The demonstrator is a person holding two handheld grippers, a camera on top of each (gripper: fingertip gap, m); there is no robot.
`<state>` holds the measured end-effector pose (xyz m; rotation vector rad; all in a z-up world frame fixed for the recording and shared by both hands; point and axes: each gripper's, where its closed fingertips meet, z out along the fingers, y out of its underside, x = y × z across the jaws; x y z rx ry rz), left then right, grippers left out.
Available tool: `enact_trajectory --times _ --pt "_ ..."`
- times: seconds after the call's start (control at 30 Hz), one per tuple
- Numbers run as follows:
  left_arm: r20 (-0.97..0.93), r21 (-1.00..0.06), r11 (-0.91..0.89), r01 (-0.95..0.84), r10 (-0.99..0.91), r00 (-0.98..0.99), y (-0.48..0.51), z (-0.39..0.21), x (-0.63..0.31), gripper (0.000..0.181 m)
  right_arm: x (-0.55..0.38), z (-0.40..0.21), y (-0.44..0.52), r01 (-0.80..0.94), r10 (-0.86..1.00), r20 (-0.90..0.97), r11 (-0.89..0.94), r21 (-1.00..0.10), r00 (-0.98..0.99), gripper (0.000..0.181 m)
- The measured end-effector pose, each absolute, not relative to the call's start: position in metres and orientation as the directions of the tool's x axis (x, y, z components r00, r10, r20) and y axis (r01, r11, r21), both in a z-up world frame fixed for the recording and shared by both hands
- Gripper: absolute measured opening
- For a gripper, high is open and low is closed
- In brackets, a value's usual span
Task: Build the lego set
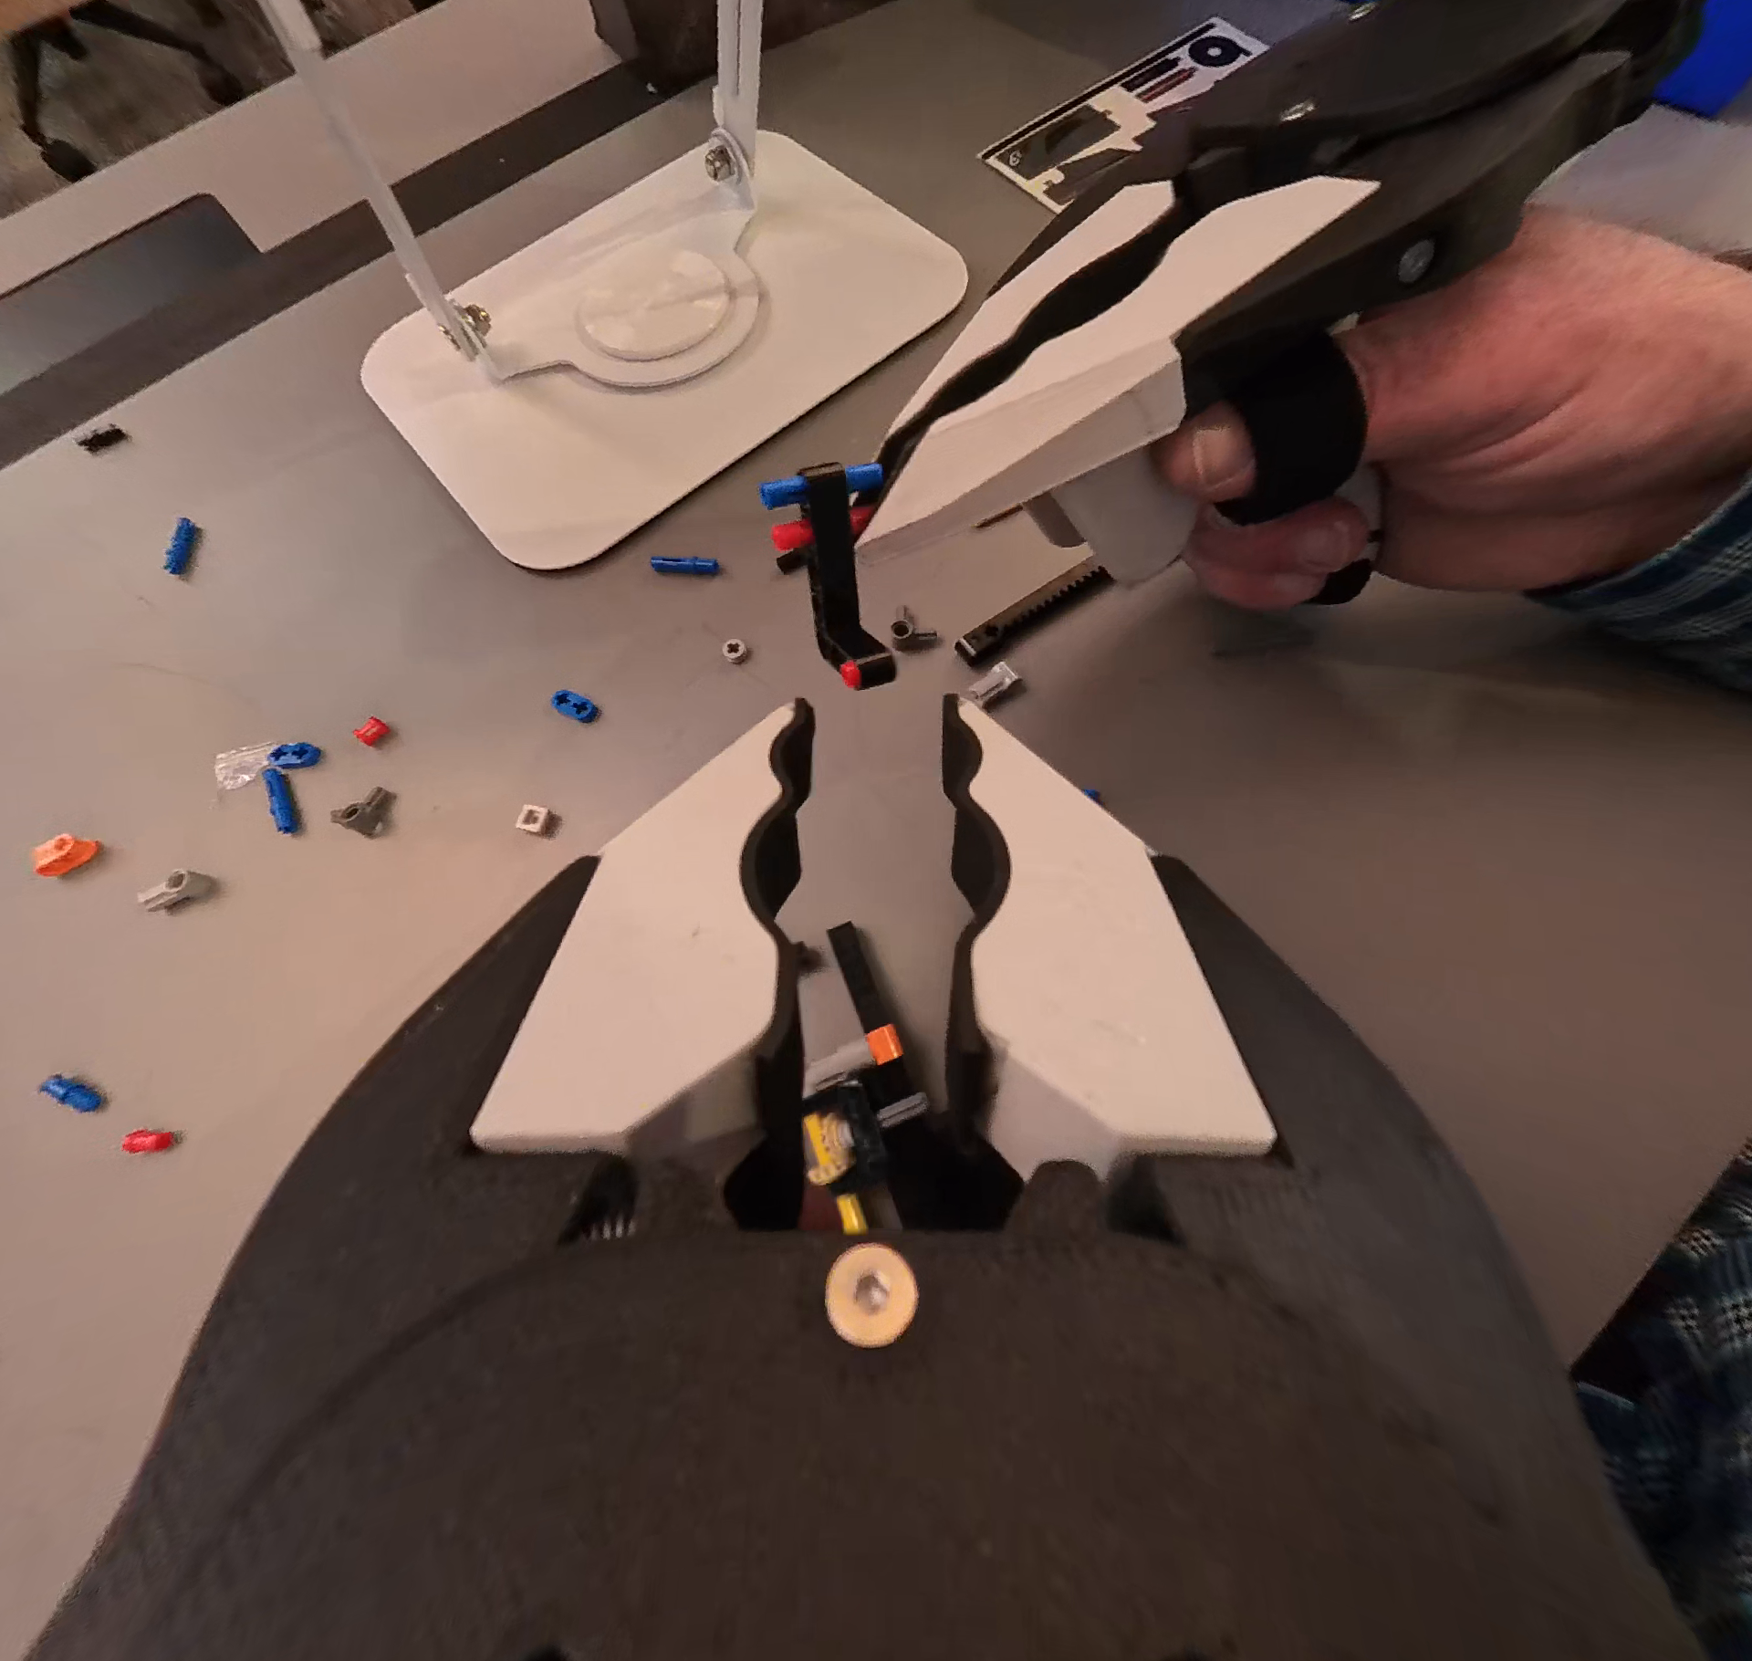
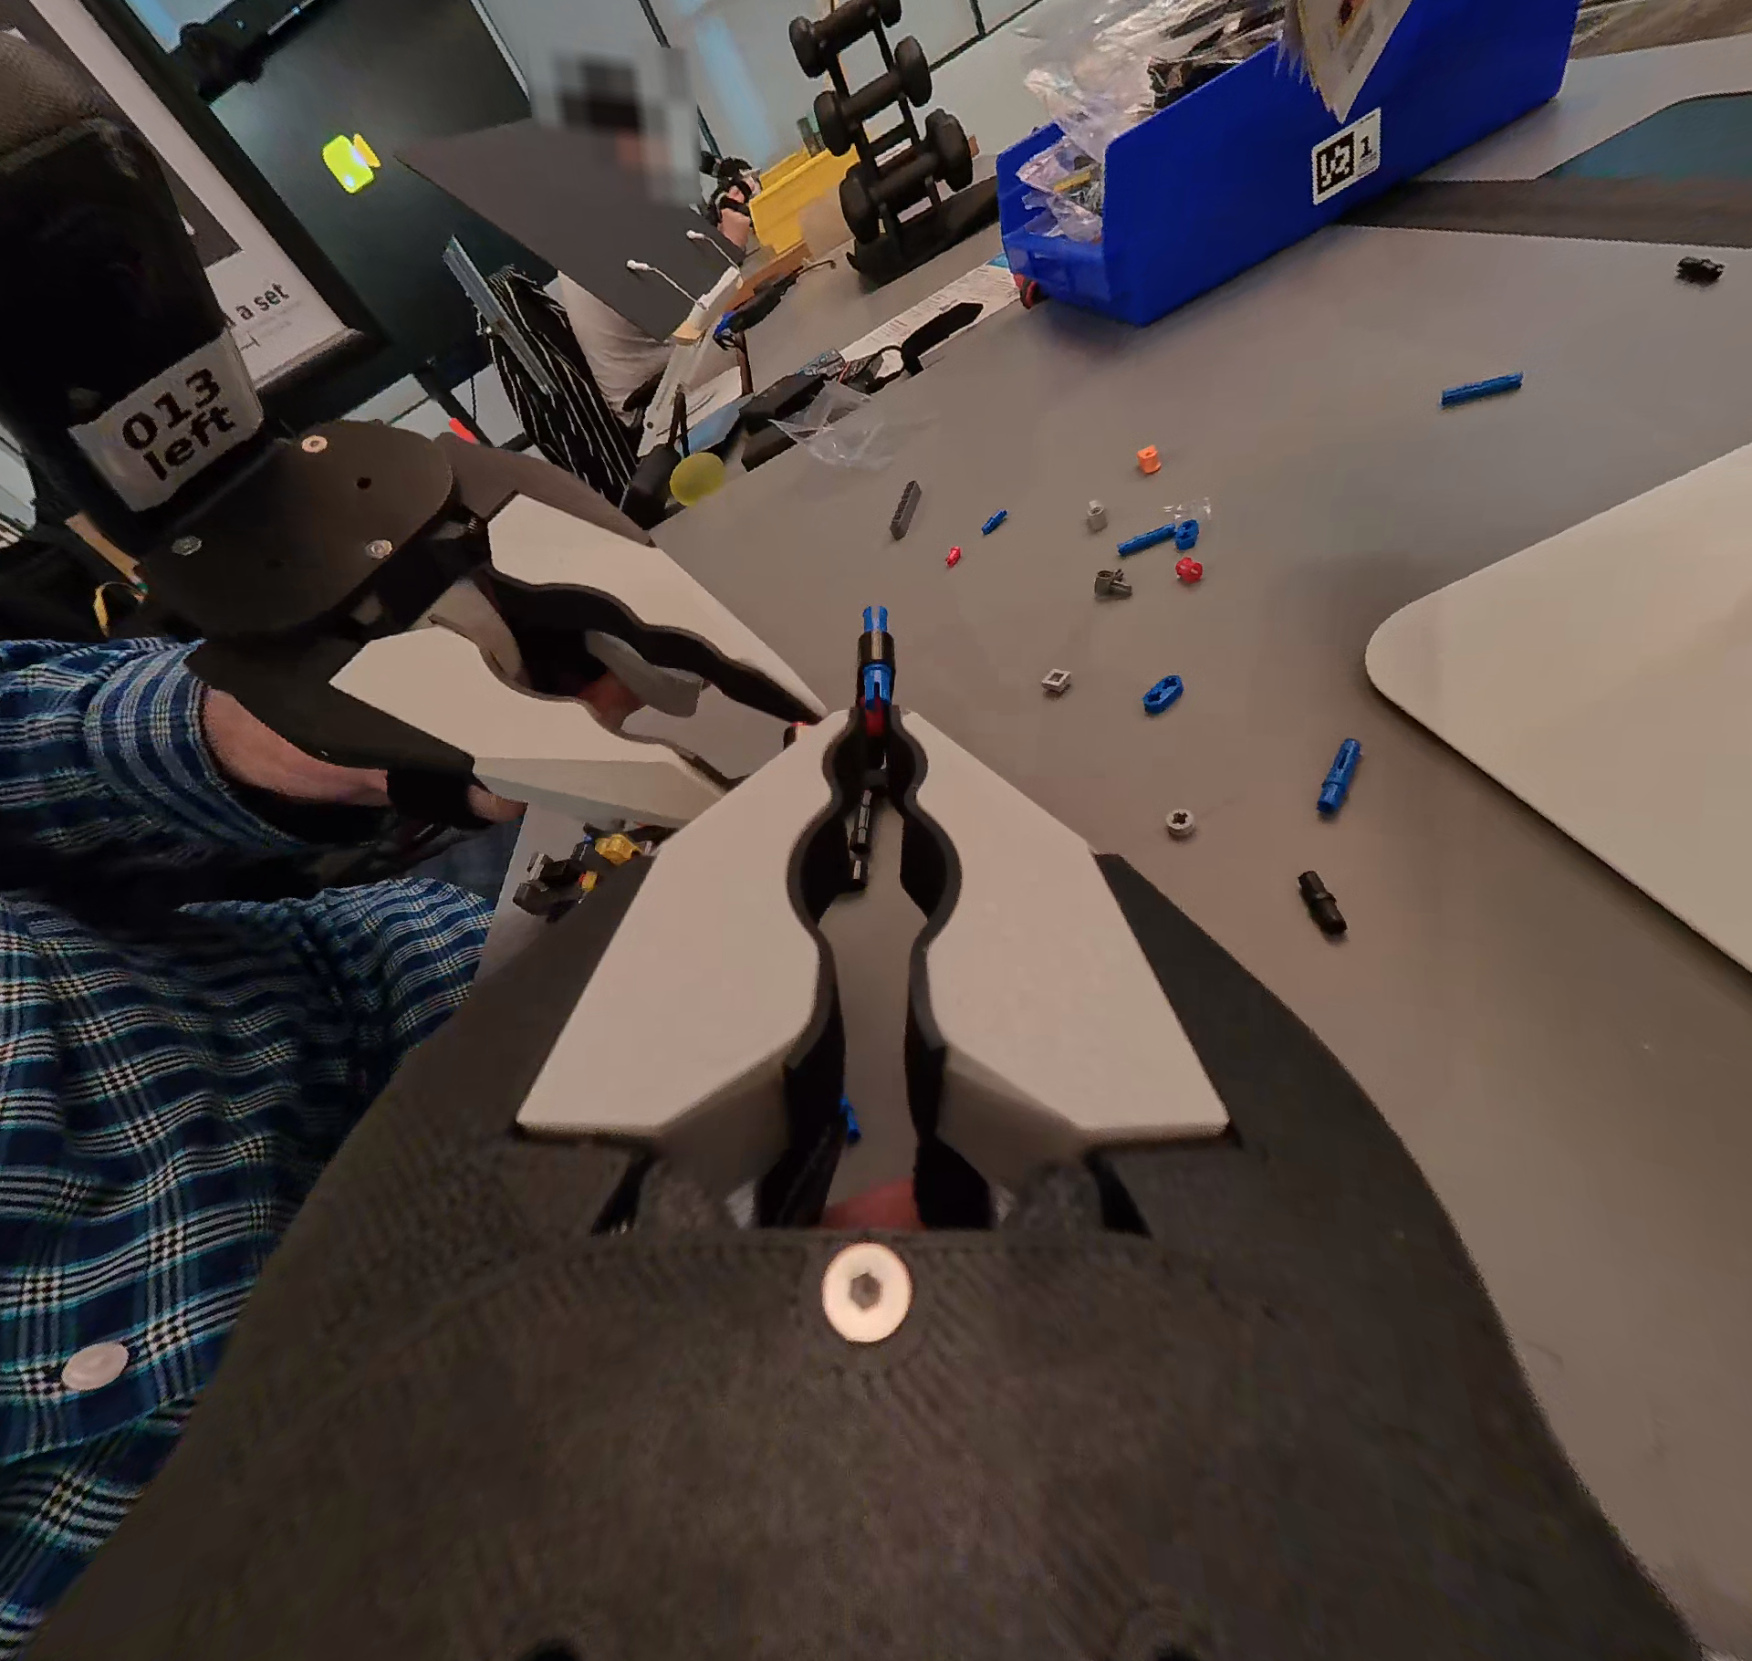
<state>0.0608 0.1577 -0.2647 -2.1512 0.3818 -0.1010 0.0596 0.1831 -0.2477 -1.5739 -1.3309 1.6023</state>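
Observation:
My right gripper (image 1: 877,489) comes in from the upper right, shut on a black L-shaped beam (image 1: 834,572) with blue and red pins, and holds it upright above the grey table (image 1: 1327,857). In the right wrist view the right gripper (image 2: 867,726) pinches the beam (image 2: 874,658), with a blue pin sticking out past the tips. My left gripper (image 1: 877,715) is open and empty, its tips just below the beam's lower red pin; it also shows in the right wrist view (image 2: 763,753). A small black, yellow and orange assembly (image 1: 853,1094) lies on the table under the left gripper.
A white stand base (image 1: 664,335) sits behind the beam. Loose blue, red, grey and orange pieces (image 1: 284,791) lie to the left, and a black toothed rack (image 1: 1033,610) to the right. A blue bin (image 2: 1232,193) of bagged parts stands at the back. A hand (image 1: 1517,440) holds the right gripper. The grippers are tip to tip, or close to it.

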Motion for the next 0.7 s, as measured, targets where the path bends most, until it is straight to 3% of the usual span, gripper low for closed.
enact_trajectory --times 0.33,0.7 --pt "-0.087 -0.818 -0.518 -0.252 -0.322 0.943 0.165 -0.262 0.061 0.033 0.06 -0.243 0.179 0.246 0.914 -0.353 -0.303 -0.921 -0.198 0.0" --pt "-0.108 -0.814 -0.515 -0.268 -0.32 0.941 0.168 -0.264 0.064 0.018 0.061 -0.24 0.179 0.237 0.942 -0.279 -0.232 -0.943 -0.187 0.0"
